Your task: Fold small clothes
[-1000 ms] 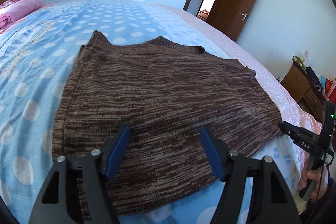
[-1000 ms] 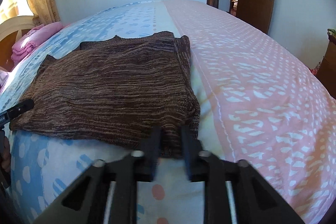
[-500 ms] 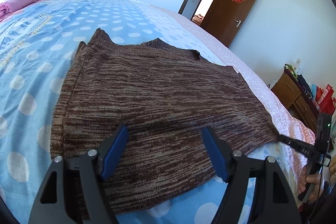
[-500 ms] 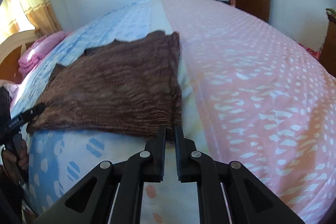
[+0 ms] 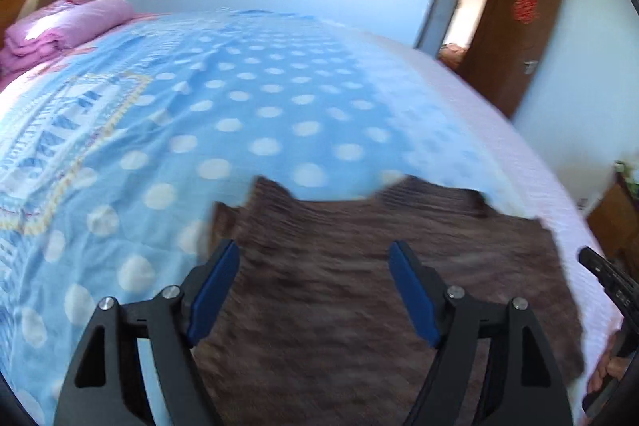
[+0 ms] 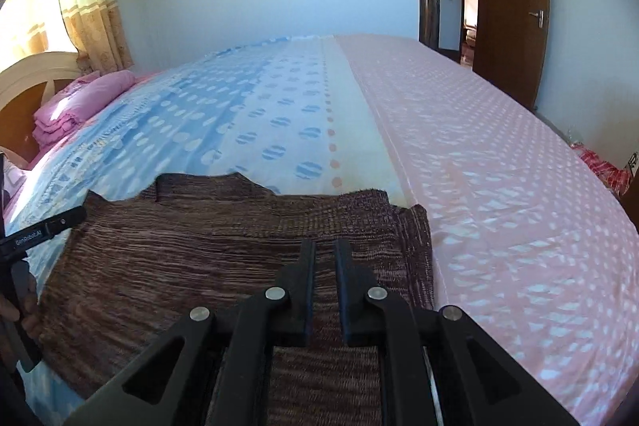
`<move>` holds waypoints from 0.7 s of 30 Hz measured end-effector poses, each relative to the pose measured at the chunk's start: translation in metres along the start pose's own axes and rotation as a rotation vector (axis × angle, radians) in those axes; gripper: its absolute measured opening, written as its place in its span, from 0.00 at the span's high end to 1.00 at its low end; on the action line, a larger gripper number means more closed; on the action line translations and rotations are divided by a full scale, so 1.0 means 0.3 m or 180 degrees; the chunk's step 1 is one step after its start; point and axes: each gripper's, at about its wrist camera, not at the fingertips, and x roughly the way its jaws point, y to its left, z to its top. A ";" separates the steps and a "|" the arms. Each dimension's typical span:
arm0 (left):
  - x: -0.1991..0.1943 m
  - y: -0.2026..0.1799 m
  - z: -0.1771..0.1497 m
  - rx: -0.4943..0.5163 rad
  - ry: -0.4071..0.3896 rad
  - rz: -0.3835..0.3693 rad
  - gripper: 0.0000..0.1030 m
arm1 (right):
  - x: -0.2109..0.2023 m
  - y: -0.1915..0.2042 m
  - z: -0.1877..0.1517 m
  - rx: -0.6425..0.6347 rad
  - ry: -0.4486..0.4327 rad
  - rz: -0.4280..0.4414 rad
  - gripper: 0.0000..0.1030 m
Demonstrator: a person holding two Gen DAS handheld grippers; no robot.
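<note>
Brown knit garment (image 6: 167,266): lies spread flat on the bed (image 6: 499,186), across the blue dotted and pink sheet. Left hand-held gripper (image 5: 315,290): blue pads wide apart, jaws lately opening, nothing between them, above the garment. Right hand-held gripper (image 6: 324,286): nearly clenched, narrow gap, over the garment's right part; whether cloth is pinched cannot be told. Pink bedding (image 6: 80,106): at the headboard.

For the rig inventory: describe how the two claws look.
Left claw: black angular arms with silver rivets, blue pads. Right claw: all black, silver rivets, dark pads. From the right wrist view, the left claw's side carries white "GenRobot.AI" lettering.
</note>
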 end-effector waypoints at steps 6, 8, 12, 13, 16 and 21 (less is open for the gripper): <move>0.111 0.138 -0.005 -0.0482 0.0225 0.0053 0.21 | 0.070 -0.066 -0.020 0.0196 0.0136 -0.0010 0.86; 0.117 0.136 -0.008 -0.0458 0.0267 0.0069 0.20 | 0.056 -0.059 -0.016 0.0193 0.0106 -0.0254 0.86; 0.124 0.115 -0.010 -0.0340 0.0305 0.0156 0.16 | -0.064 0.009 -0.010 0.0223 -0.0227 -0.0064 0.83; 0.122 0.113 -0.010 -0.0339 0.0303 0.0156 0.16 | -0.086 0.059 -0.007 0.0153 -0.0234 0.0120 0.83; 0.117 0.116 -0.013 -0.0355 0.0301 0.0143 0.16 | -0.120 0.238 -0.006 -0.0186 -0.0242 0.0492 0.83; 0.018 0.131 -0.026 -0.0378 0.0231 0.0049 0.17 | 0.024 0.441 -0.122 -0.0752 0.0229 0.0391 0.76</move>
